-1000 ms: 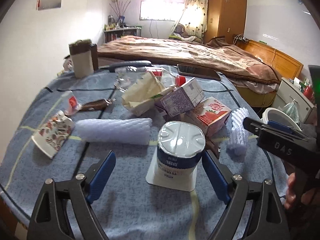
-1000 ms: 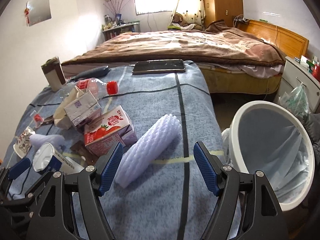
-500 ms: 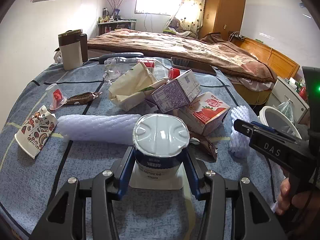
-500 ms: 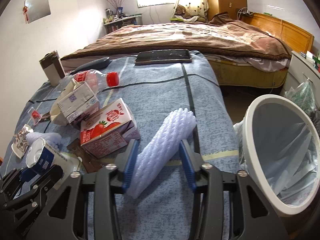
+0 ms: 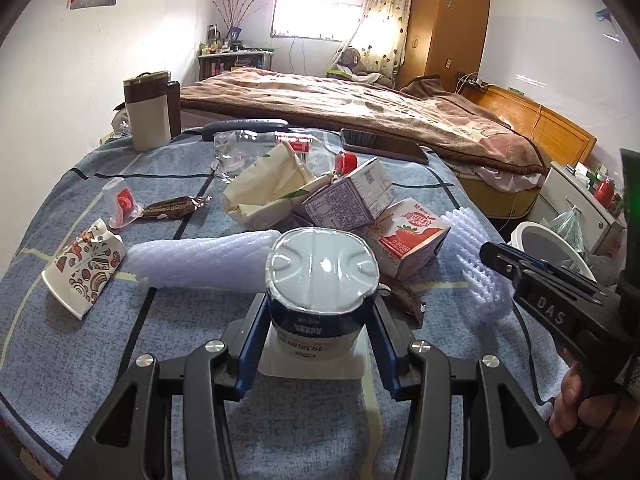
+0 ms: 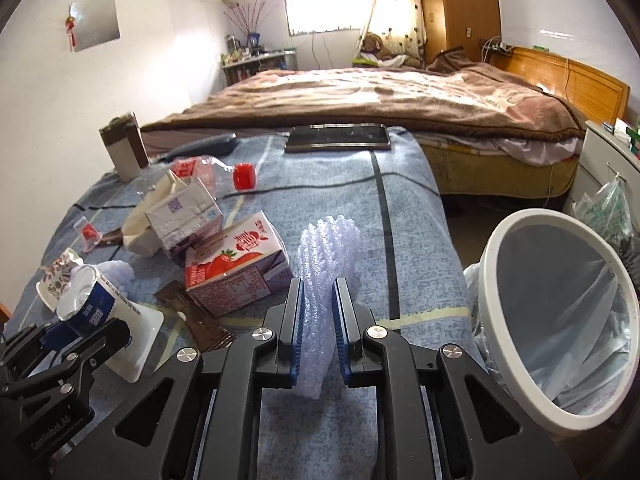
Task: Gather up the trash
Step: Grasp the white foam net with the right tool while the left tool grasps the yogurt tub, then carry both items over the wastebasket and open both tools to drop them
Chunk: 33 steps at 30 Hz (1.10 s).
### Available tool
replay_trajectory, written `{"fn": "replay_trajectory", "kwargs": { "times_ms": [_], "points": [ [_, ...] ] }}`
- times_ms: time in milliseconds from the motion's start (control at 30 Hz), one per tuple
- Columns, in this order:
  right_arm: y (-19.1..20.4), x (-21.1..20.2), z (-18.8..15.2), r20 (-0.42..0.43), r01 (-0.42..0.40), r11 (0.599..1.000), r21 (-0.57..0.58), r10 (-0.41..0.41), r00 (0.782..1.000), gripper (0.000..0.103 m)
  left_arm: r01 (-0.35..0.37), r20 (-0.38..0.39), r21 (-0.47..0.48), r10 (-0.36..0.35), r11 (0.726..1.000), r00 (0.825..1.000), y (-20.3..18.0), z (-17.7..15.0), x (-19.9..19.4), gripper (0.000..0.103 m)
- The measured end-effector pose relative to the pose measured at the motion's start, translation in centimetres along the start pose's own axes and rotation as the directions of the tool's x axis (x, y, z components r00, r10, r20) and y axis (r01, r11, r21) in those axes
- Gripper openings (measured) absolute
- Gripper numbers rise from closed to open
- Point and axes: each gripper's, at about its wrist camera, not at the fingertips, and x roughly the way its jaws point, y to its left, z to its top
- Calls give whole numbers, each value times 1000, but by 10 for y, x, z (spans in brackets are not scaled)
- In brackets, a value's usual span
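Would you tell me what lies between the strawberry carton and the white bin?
The foam net sleeve, pinched by the right tongs; right wrist view.

We read "DAS" in white caps on side of right gripper (image 5: 486,254) body, left wrist view. Left gripper (image 6: 60,330) body carries pale lettering along lower edge, seen upside down in right wrist view, too garbled to spell out. Strawberry carton (image 6: 236,266), purple carton (image 5: 348,200), yogurt cup (image 5: 322,280) all show printed text and small label blocks, but too small/blurred for us to read.
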Motion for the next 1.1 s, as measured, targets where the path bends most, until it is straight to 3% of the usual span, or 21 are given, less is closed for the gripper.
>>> {"fn": "replay_trajectory", "kwargs": {
  "times_ms": [433, 667, 1100],
  "points": [
    [-18, -42, 3, 84, -18, 1000, 18, 16, 996, 16, 38, 44, 58, -41, 998, 998, -27, 10, -24, 51],
    [-54, -70, 6, 131, 33, 998, 56, -40, 991, 16, 107, 48, 117, -113, 987, 992, -70, 22, -26, 51],
    [-135, -78, 2, 108, 167, 974, 151, -185, 977, 16, 302, -42, 206, -300, 931, 953, -173, 38, 2, 51]
  ]
}}
